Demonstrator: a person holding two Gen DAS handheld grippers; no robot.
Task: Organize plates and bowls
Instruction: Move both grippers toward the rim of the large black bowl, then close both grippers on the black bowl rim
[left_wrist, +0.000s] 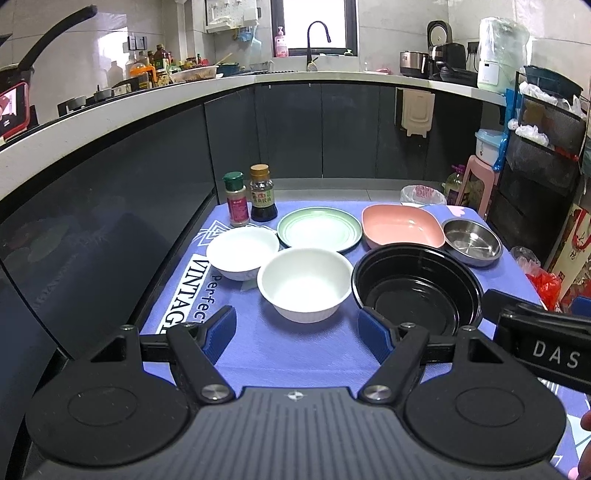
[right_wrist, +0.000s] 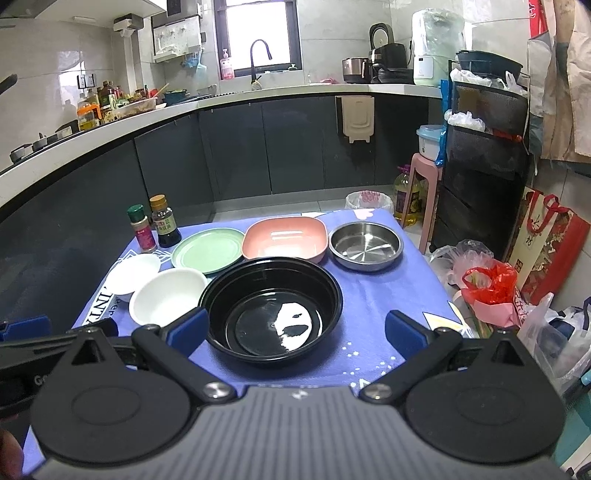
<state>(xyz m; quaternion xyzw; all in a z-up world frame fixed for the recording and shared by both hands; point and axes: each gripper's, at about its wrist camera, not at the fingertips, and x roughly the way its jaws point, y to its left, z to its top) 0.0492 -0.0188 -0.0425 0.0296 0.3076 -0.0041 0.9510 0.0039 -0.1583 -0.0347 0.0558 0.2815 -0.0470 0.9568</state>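
The blue-padded fingers of the left gripper are standing spread wide with nothing between them, hovering over the near part of the purple tablecloth. The right gripper is likewise hanging released and empty, its jaws straddling the near rim of the black bowl from above without touching it.

The dishes are sitting in two loose rows. In the near row, a small white bowl is lying closest to the cloth's left edge, a larger white bowl is sitting just beside it, and the black bowl is crowding in on the right. Behind them, the green plate, the pink square dish and the steel dish are lining up, the steel one sitting near the cloth's right edge. A spice shaker and a dark sauce bottle are standing upright at the far left corner.

Bare cloth is lying open between the dishes and both grippers, and on the right past the black bowl. Dark cabinet fronts are running close along the left edge.
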